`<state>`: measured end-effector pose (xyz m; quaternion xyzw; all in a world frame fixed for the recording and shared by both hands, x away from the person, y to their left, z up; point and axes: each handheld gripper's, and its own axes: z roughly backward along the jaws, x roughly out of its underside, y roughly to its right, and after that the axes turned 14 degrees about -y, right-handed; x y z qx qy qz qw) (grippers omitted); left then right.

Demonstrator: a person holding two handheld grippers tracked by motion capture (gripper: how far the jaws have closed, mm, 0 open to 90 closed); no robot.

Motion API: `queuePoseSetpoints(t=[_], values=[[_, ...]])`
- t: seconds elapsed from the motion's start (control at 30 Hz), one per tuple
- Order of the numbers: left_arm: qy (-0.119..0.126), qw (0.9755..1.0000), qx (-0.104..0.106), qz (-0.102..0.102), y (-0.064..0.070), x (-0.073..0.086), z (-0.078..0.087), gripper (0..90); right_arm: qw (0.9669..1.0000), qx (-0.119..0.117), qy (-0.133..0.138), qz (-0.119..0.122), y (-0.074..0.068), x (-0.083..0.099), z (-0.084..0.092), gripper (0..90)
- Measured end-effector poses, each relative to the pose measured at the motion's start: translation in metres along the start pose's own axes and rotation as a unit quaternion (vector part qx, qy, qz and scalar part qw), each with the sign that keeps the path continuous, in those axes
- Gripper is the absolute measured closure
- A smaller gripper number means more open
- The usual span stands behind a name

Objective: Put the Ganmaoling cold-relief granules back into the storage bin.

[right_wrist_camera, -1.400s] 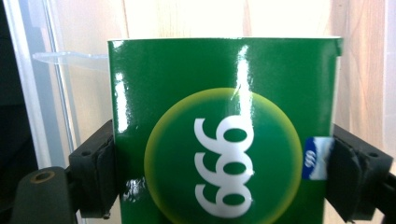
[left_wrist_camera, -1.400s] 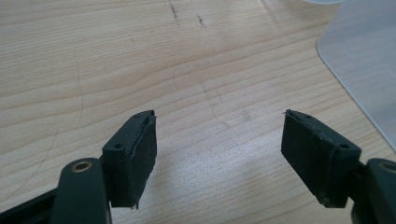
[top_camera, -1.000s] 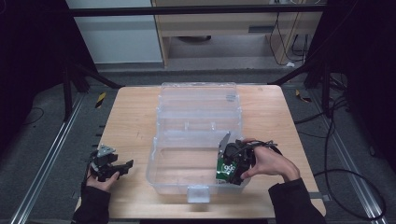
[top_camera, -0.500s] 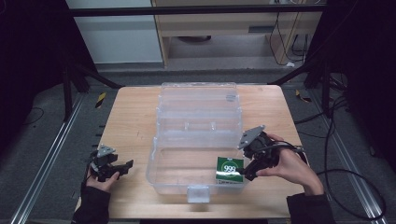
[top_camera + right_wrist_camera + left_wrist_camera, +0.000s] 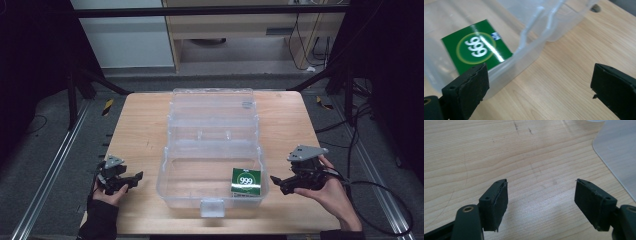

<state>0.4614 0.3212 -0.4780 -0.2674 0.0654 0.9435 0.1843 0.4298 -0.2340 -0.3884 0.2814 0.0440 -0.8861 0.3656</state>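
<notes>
Wooden table (image 5: 140,130) fills mid-frame, dark room and cables around; on it the clear plastic storage box (image 5: 212,150), lid open, stiff and slick. Lower right inside lies the green "999" packet (image 5: 246,180), probably light cardboard, best pinched by its edges. Right gripper (image 5: 280,183) and left gripper (image 5: 134,178): jaws apart, empty.

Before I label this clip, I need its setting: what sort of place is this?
Probably a lab recording station: a wooden table within dark metal framing, loose cables on the grey floor, cabinets behind.
</notes>
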Motion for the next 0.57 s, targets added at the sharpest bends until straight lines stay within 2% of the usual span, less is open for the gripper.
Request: queuePoseSetpoints(t=[0.07, 0.2, 0.23, 0.4, 0.57], values=[[0.001, 1.0000, 0.000, 0.000, 0.000, 0.000, 0.000, 26.3, 0.9997, 0.005, 0.010, -0.024, 0.004, 0.007, -0.004, 1.9], [0.001, 1.0000, 0.000, -0.001, 0.000, 0.000, 0.000, 26.6, 0.9972, 0.032, 0.017, -0.066, 0.011, 0.021, -0.014, 1.6], [0.001, 1.0000, 0.001, -0.001, 0.000, 0.000, 0.000, 26.6, 0.9966, 0.041, 0.018, -0.069, 0.013, 0.023, -0.016, 1.6], [0.003, 1.0000, 0.000, -0.002, -0.001, 0.000, -0.001, 26.9, 0.9899, 0.052, 0.033, -0.127, 0.022, 0.038, -0.032, 1.6], [0.003, 1.0000, -0.001, -0.002, -0.001, 0.000, -0.001, 27.0, 0.9857, 0.066, 0.025, -0.153, 0.031, 0.052, -0.046, 1.5]])
